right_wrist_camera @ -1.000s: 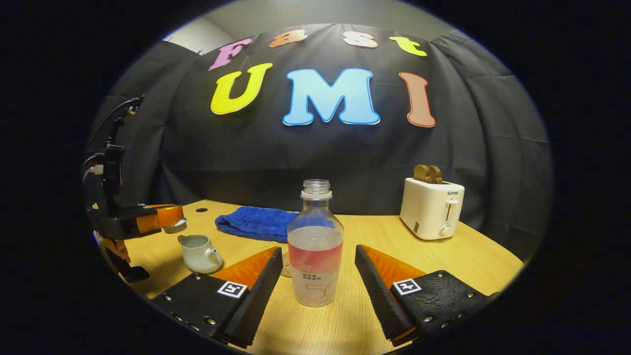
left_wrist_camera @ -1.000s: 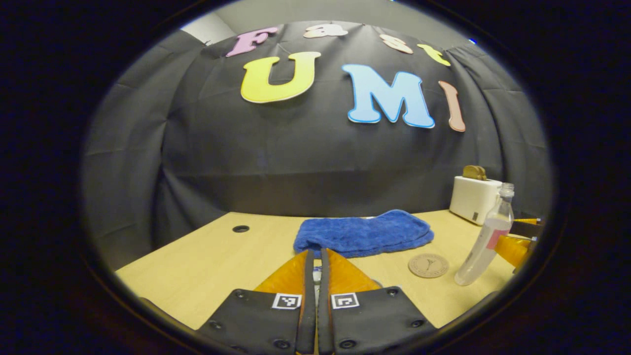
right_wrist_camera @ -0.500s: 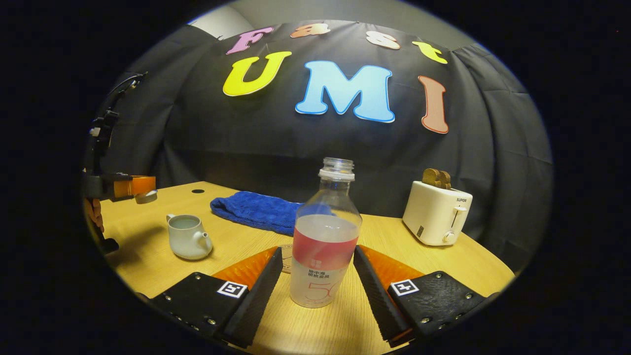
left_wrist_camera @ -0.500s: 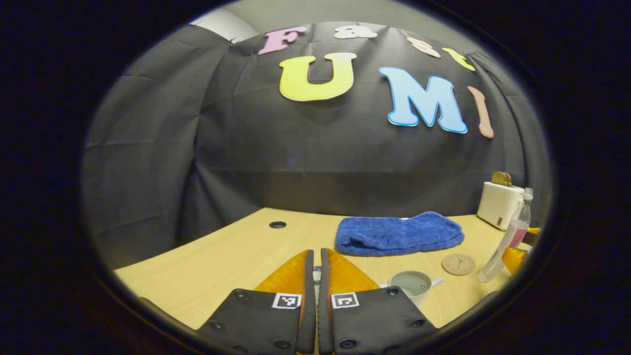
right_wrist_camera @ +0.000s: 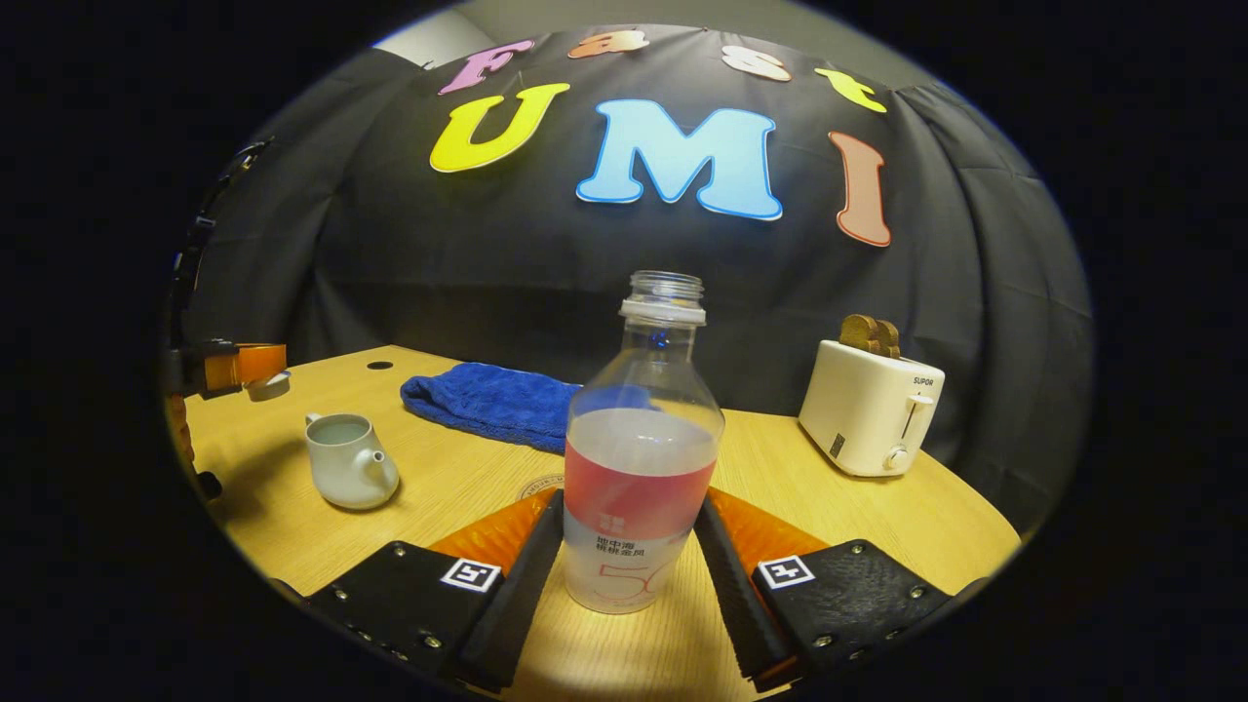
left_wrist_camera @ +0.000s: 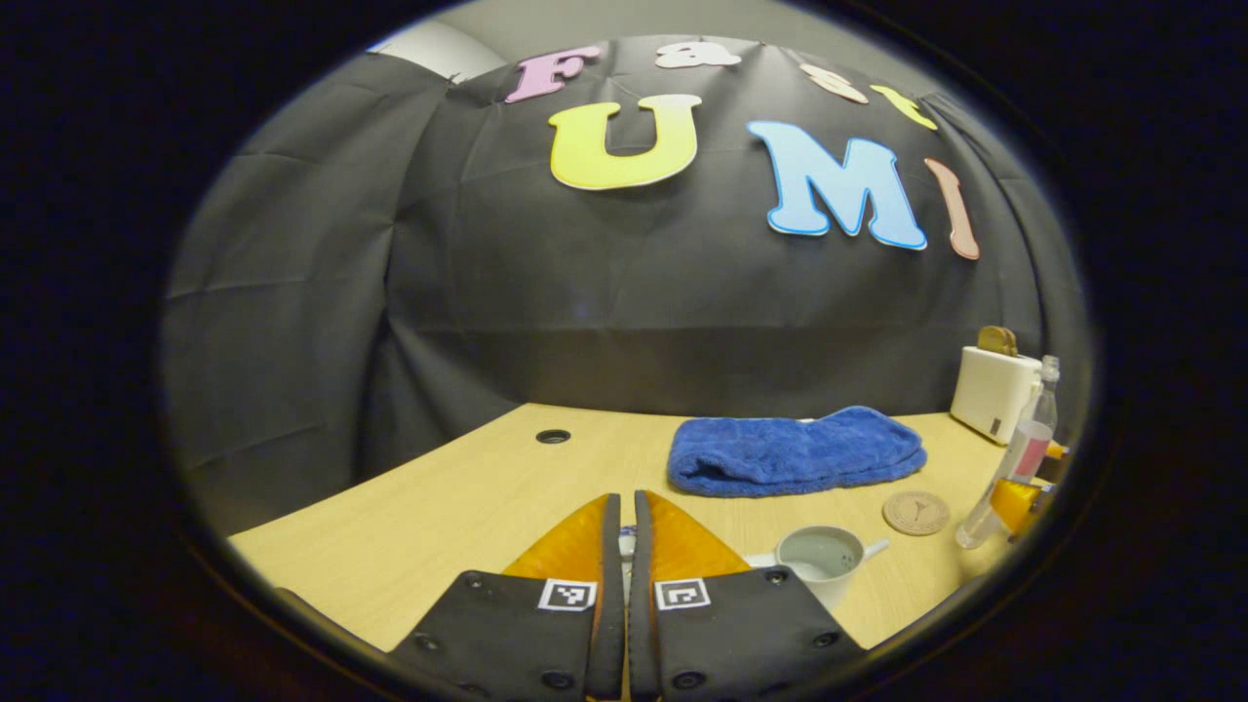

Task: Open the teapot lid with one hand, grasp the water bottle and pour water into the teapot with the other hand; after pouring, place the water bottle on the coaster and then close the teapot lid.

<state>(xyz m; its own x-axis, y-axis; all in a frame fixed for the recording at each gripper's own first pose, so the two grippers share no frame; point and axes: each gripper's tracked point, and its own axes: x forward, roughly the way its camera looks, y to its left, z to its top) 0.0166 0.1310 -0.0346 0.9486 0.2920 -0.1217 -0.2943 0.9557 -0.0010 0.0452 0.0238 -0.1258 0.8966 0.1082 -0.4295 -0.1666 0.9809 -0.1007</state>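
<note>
Right claw (right_wrist_camera: 629, 546) is clamped on the water bottle (right_wrist_camera: 639, 468). Left claw (left_wrist_camera: 624, 531) pinches the teapot lid (right_wrist_camera: 266, 386), with the open teapot (right_wrist_camera: 346, 473) sitting on the worktop (right_wrist_camera: 458, 478).

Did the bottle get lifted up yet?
Yes, a little. The bottle now stands taller against the toaster, pinched in the right gripper.

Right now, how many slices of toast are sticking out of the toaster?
2. Both slices of toast stand side by side in the top of the white toaster, at the table's far right in the right gripper view. More could be hidden down in the slots.
</note>
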